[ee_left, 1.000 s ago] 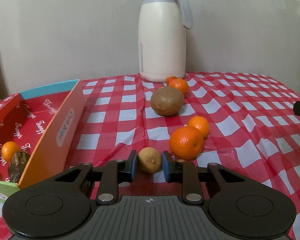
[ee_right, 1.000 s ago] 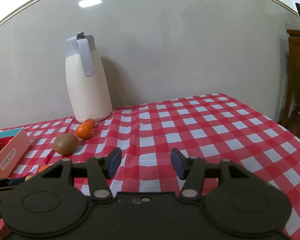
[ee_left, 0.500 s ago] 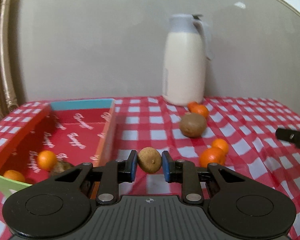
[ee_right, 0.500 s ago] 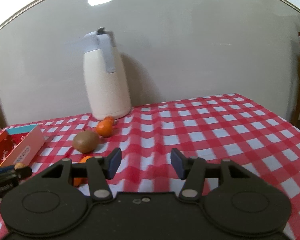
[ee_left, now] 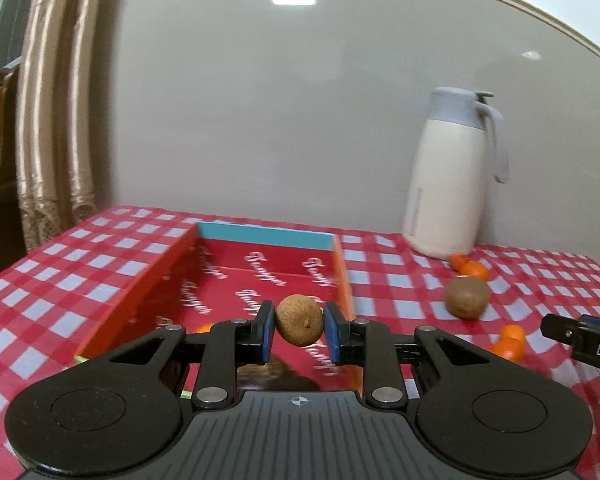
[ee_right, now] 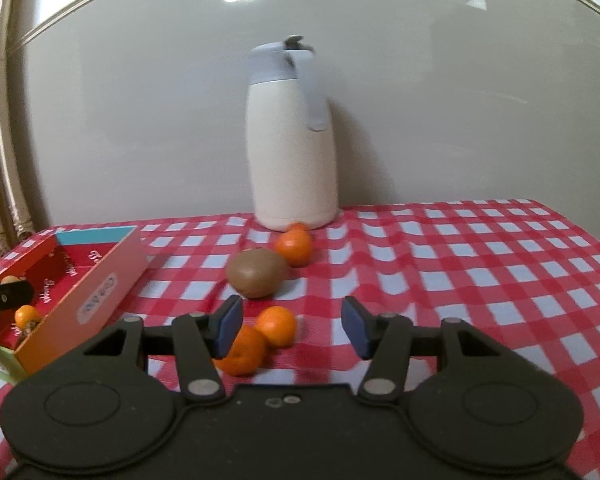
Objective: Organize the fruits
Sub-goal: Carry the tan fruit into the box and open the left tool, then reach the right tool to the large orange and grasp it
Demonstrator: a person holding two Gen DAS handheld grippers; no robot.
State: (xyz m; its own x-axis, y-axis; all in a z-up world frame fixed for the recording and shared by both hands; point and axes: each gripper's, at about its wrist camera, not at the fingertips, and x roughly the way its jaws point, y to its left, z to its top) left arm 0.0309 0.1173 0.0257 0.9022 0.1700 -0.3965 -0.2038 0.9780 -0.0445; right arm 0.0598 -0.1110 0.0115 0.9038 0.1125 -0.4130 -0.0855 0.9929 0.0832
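I am looking over a counter (ee_right: 480,264) covered in red-and-white check, filling the lower half of both views. The white jug (ee_right: 292,136) is standing at the back wall, centre of the right wrist view. The red box (ee_left: 236,280) is sitting in the middle of the left wrist view, open-topped, and I am counting at least two small oranges (ee_right: 26,316) already lying inside it at the lower left of the right view, plus a dark fruit I cannot identify.

I am holding the left gripper (ee_left: 299,330) over the box, its jaws closed snugly on a small brown fruit (ee_left: 299,320), which is hanging above the box floor, not yet released.

The right gripper (ee_right: 292,326) is hovering with jaws wide apart and nothing in them, just above two oranges (ee_right: 276,326) lying touching each other. Beyond them a kiwi (ee_right: 256,272) is resting on the cloth, with another orange (ee_right: 294,246) just behind it near the jug.

I am judging the job roughly half done: one drop pending, about five fruits left outside.
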